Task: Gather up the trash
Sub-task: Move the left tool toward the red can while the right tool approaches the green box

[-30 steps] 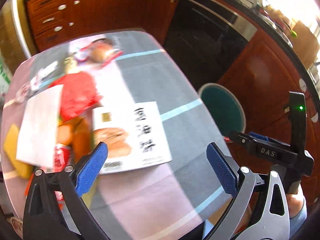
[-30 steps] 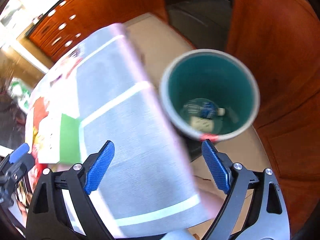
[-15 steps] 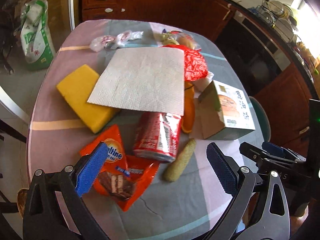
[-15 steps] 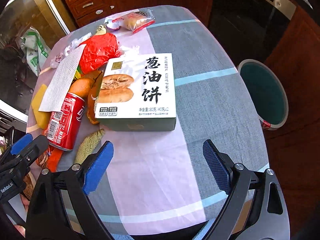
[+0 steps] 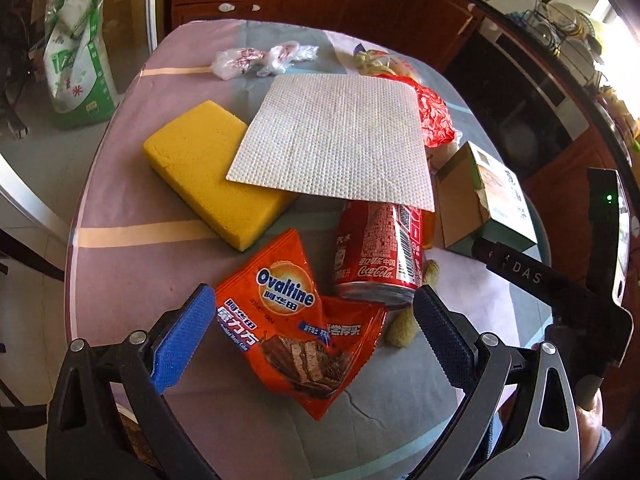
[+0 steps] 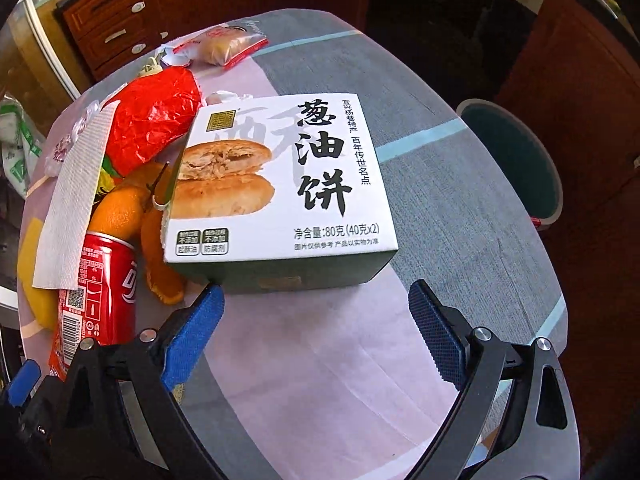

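Left gripper (image 5: 310,330): spread wide, empty, over wrapper (image 5: 298,326); can (image 5: 380,256) at 1 o'clock. Right gripper (image 6: 316,332): spread wide, empty; box (image 6: 280,184) at 12 o'clock.

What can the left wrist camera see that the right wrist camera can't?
Only the left wrist view shows the front of the orange Ovaltine wrapper, the clear plastic bags at the far edge, and the whole yellow sponge.

Only the right wrist view shows the teal trash bin beside the table, the orange peels, and the pastry box's printed top.

Both show the pastry box, the Coca-Cola can lying on its side, the paper towel, and the red crumpled wrapper. The left gripper and right gripper are both open.
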`<action>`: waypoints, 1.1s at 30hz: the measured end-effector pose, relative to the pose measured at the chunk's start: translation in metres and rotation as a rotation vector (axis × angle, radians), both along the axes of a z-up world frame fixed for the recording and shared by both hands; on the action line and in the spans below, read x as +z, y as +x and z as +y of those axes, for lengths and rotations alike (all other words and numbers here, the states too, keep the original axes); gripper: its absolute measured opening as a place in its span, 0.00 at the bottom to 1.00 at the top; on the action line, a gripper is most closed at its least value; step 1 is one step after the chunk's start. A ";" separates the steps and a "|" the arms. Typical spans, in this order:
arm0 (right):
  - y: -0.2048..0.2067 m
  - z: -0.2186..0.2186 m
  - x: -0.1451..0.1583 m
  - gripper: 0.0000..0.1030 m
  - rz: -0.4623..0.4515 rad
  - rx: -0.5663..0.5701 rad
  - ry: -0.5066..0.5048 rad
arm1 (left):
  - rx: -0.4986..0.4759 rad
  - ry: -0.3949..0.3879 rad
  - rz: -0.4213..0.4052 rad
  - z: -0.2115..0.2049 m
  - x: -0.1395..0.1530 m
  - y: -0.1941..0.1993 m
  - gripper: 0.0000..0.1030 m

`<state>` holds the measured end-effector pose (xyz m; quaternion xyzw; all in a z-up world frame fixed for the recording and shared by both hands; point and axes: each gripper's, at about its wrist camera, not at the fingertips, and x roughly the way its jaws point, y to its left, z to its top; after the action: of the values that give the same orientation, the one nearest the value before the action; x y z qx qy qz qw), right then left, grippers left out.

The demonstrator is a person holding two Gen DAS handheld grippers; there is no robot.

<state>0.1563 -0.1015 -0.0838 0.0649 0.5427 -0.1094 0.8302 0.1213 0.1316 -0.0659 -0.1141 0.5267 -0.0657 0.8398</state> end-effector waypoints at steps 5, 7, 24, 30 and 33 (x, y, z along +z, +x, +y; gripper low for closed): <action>-0.002 -0.027 -0.003 0.87 0.018 -0.059 0.010 | -0.048 0.013 0.008 -0.019 -0.005 0.009 0.96; -0.005 -0.037 -0.002 0.87 0.027 -0.070 0.066 | -0.062 0.017 0.007 -0.024 -0.006 0.012 0.96; 0.005 0.003 0.004 0.87 -0.029 -0.178 0.051 | -0.053 0.015 -0.012 -0.006 0.000 0.013 0.96; 0.000 0.022 0.014 0.87 -0.041 -0.124 0.063 | -0.053 0.023 -0.046 -0.002 0.005 0.012 0.96; 0.009 0.023 0.011 0.87 -0.043 -0.178 0.043 | -0.031 -0.002 -0.042 0.003 0.002 0.014 0.96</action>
<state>0.1658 -0.0788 -0.0732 0.1332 0.5190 -0.1694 0.8272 0.1357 0.1343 -0.0634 -0.1051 0.5106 -0.0816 0.8494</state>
